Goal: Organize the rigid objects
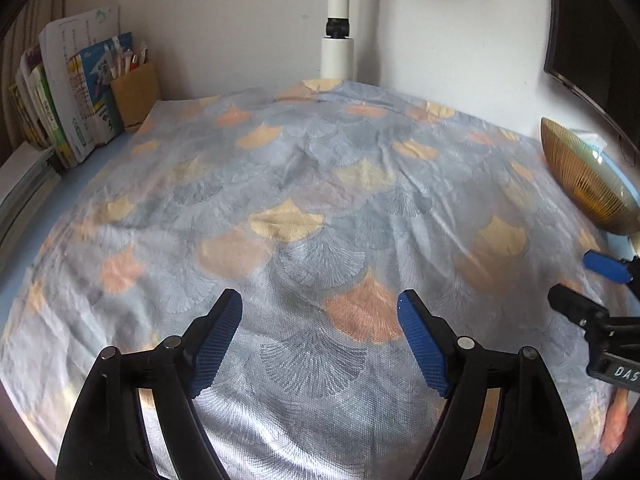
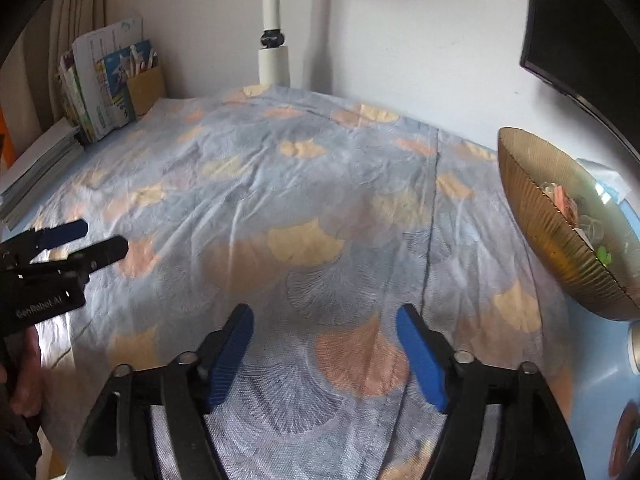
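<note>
Two tools, left (image 1: 320, 312) and right (image 2: 325, 326), gape; one bowl (image 2: 560, 236).

Grey-blue cloth (image 1: 320, 168) with orange and yellow fan-leaf print, ribbed amber-gold bowl (image 2: 560, 240)

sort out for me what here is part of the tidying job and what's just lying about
Job: gold bowl holding small items, left gripper, right gripper, both open and empty.
Lying about: books, cardboard box, white pole, patterned cloth.

Both wrist views down onto tablecloth (image 1: 320, 184)
</note>
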The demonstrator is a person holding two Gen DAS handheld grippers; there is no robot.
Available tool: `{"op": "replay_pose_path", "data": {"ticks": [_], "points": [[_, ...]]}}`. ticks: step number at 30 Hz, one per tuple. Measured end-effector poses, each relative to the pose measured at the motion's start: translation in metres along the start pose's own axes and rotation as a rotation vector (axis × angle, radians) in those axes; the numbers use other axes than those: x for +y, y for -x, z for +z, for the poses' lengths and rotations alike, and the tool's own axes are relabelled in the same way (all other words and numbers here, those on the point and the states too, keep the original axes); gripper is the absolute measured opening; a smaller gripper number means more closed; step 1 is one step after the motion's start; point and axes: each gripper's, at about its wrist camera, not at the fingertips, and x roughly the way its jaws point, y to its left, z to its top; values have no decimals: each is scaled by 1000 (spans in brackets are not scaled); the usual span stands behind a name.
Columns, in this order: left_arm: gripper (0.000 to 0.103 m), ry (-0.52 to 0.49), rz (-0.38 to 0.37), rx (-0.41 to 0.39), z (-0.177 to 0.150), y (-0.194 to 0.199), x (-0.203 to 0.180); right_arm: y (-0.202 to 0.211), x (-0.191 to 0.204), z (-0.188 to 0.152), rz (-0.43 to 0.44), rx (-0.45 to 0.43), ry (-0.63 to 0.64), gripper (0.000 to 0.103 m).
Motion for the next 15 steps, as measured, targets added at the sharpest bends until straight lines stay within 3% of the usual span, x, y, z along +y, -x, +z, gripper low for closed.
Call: {"op": "replay_pose_path", "data": {"ticks": [3,7,15], "points": [[79,-9,-4,19,0,-3,-1,1,-4,-1,-7,-6,-23,83],[80,16,56,73,2,-14,2,0,-7,0,1,10,-35,83],[87,54,36,110,2,-19,9,-4,-8,0,-3,22,-37,89]]}}
